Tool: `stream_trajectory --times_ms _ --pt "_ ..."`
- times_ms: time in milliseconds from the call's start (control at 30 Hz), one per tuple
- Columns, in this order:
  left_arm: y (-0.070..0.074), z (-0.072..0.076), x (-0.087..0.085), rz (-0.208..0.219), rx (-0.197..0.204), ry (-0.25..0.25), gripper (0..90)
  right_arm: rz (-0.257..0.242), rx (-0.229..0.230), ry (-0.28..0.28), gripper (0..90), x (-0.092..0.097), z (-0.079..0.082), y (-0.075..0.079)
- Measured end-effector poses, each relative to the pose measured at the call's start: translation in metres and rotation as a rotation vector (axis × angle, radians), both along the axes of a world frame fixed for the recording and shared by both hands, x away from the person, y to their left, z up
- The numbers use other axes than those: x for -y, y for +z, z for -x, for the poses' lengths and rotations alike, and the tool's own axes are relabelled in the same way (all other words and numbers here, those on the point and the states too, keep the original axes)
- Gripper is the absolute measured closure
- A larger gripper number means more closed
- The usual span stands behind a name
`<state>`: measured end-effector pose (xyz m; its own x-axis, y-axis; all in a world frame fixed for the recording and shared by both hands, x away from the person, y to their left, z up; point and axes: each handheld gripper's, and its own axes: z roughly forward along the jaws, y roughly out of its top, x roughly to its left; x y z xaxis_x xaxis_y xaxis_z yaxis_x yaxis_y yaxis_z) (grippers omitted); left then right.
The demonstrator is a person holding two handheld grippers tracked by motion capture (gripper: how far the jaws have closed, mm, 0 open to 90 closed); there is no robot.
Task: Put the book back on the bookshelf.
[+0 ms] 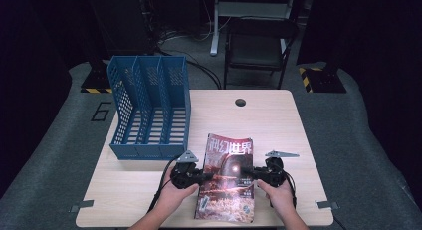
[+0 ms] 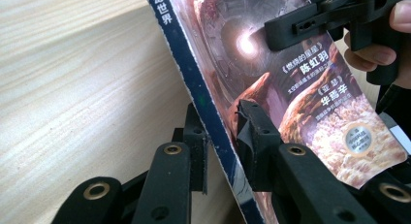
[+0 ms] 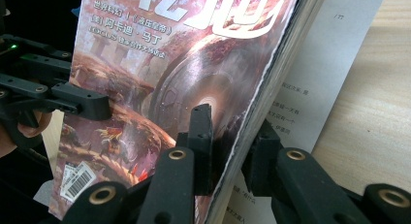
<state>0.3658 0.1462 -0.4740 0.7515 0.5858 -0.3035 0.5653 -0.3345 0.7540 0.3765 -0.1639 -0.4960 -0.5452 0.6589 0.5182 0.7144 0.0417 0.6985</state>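
Both grippers pinch a glossy red sci-fi magazine [image 1: 228, 180] at the table's near edge: left gripper [image 1: 206, 176] on the spine, right gripper [image 1: 250, 173] on the page side; probably lifting next toward the blue plastic file rack [image 1: 149, 110], keeping it level.

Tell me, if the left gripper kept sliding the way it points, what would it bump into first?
The left gripper points across the magazine whose spine edge sits between its jaws. Going on, it would probably meet the right gripper, which holds the opposite edge and faces it, though the depth is hard to judge.
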Motion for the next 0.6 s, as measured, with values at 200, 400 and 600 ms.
stream_trajectory --times_ms 200,400,600 --pt "0.005 -0.001 -0.004 0.020 0.003 0.011 76.9 -0.007 0.017 0.009 77.7 -0.001 0.001 0.004" --pt "0.015 0.000 -0.009 0.044 0.041 0.018 77.6 -0.008 0.113 0.011 81.9 -0.004 0.008 0.020" --pt "0.021 0.001 -0.011 0.061 0.048 0.013 78.5 -0.005 0.174 0.014 84.8 -0.004 0.009 0.030"
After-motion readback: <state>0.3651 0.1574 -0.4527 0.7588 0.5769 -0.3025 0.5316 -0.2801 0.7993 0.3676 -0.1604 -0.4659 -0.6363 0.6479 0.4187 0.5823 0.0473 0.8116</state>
